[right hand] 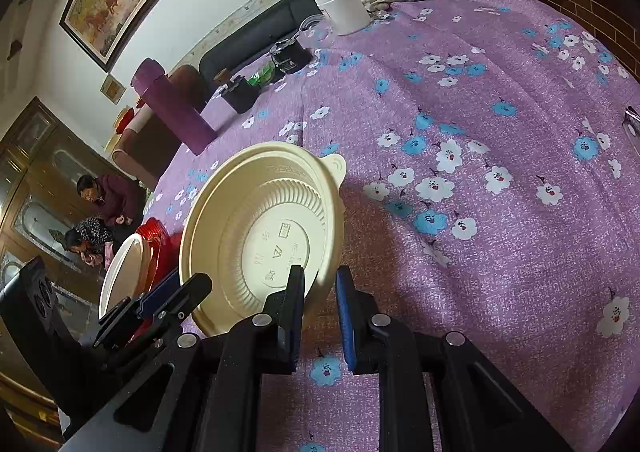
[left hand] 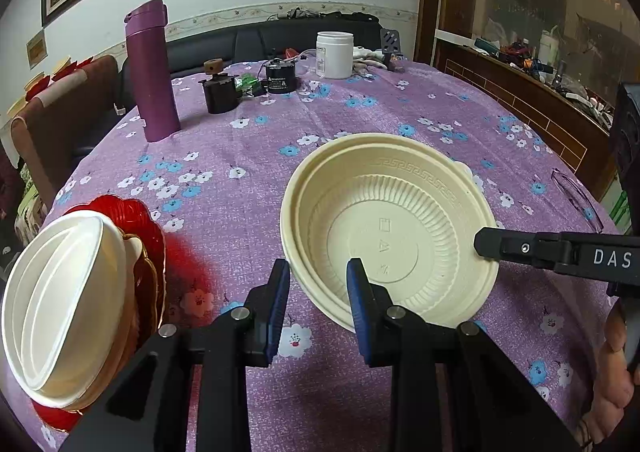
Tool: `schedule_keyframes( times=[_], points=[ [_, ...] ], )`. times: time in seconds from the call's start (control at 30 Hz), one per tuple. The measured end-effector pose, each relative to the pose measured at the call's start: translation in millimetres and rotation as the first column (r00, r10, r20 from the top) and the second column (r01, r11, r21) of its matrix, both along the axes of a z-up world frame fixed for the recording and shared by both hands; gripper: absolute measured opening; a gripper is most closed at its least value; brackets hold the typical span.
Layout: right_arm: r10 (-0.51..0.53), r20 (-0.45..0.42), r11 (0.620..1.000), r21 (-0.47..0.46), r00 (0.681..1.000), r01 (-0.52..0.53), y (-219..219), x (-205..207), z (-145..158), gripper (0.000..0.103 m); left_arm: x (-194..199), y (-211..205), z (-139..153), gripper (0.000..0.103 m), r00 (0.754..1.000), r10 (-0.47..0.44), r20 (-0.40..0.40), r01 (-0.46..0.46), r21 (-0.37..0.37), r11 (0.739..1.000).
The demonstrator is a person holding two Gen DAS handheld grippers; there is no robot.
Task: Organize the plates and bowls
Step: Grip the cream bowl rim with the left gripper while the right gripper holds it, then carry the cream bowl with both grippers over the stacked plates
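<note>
A cream plastic bowl [left hand: 384,219], which looks like two nested ones, hangs tilted over the purple flowered tablecloth [left hand: 248,155]. My left gripper [left hand: 318,284] is shut on its near left rim, one finger inside and one outside. My right gripper [right hand: 320,292] is shut on the opposite rim of the same bowl [right hand: 264,228]; one of its fingers [left hand: 486,244] shows at the bowl's right edge. The left gripper [right hand: 180,292] appears at the bowl's left edge in the right wrist view. At the table's left edge, a white bowl [left hand: 60,312] leans on a stack of red plates [left hand: 148,219].
A tall purple flask [left hand: 152,71], a dark grinder [left hand: 219,89], a black round device [left hand: 281,77] and a white jar [left hand: 334,53] stand at the far side. Glasses [left hand: 576,195] lie at the right edge. A brown chair [left hand: 60,111] stands left. Two people [right hand: 108,195] sit beyond.
</note>
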State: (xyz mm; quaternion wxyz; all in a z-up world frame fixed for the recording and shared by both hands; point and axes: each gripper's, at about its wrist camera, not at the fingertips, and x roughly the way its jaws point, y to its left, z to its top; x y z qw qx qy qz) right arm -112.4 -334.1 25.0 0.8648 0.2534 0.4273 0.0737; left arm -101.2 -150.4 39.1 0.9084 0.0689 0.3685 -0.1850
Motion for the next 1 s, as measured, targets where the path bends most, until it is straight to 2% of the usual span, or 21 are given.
schedule_keyframes(
  times=[1.0],
  points=[
    [0.030,0.023,0.999,-0.029,0.999,-0.029,23.3,-6.4,23.0,0.017,-9.7,23.5,18.3,0.028,0.998,0.037,0.056,-0.035,-0.050,0.998]
  ],
)
